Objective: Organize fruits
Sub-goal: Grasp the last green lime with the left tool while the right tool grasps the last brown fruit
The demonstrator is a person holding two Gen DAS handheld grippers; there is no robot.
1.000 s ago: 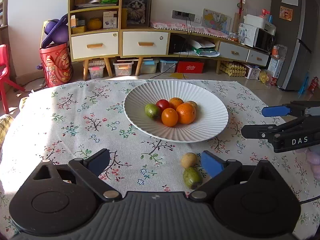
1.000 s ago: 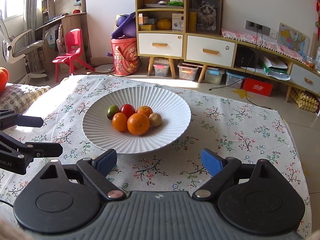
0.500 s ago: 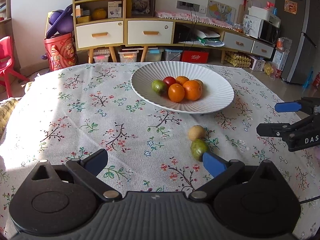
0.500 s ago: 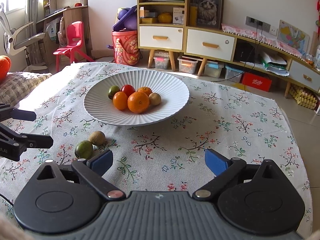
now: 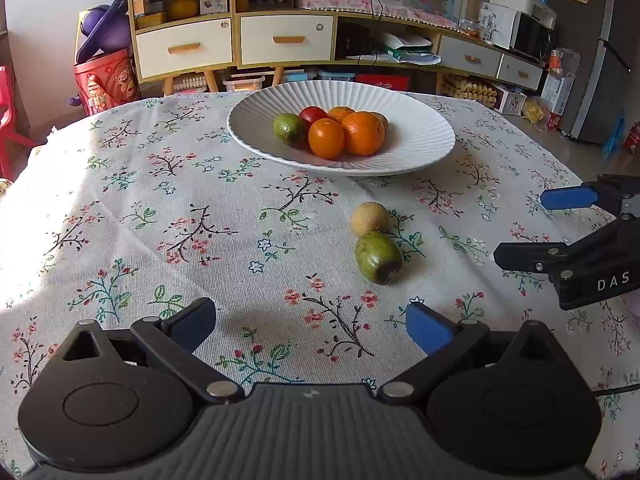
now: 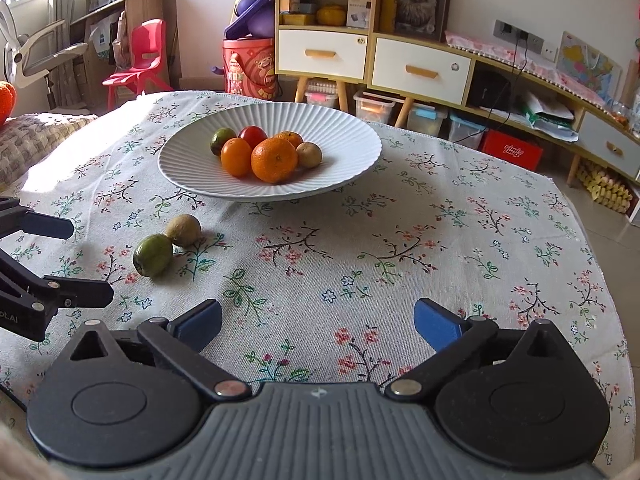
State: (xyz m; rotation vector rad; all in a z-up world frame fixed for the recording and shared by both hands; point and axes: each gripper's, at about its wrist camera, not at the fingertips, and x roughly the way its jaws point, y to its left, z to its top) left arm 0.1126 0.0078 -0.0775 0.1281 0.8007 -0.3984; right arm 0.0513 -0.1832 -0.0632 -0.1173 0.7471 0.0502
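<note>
A white ribbed plate [image 5: 420, 148] [image 6: 344, 140] on the floral tablecloth holds several fruits: oranges [image 5: 362, 133], a red one [image 5: 312, 114], a green one [image 5: 289, 128] and a brown one [image 6: 309, 155]. A green fruit [image 5: 378, 257] [image 6: 153, 255] and a small tan fruit [image 5: 369, 218] [image 6: 183, 230] lie touching on the cloth in front of the plate. My left gripper [image 5: 310, 322] is open and empty, near of them; it also shows in the right wrist view [image 6: 80, 258]. My right gripper [image 6: 318, 322] is open and empty; it shows at the right in the left wrist view [image 5: 528, 228].
The tablecloth [image 5: 160, 208] covers the table to its edges. Beyond stand a shelf unit with drawers [image 5: 240, 40], a red bucket [image 5: 106, 80], a red child's chair [image 6: 138, 68] and a woven cushion [image 6: 36, 140] at the left.
Both grippers have pulled back toward me and lowered. The plate now sits farther away, and the two loose fruits show fully in both views.
</note>
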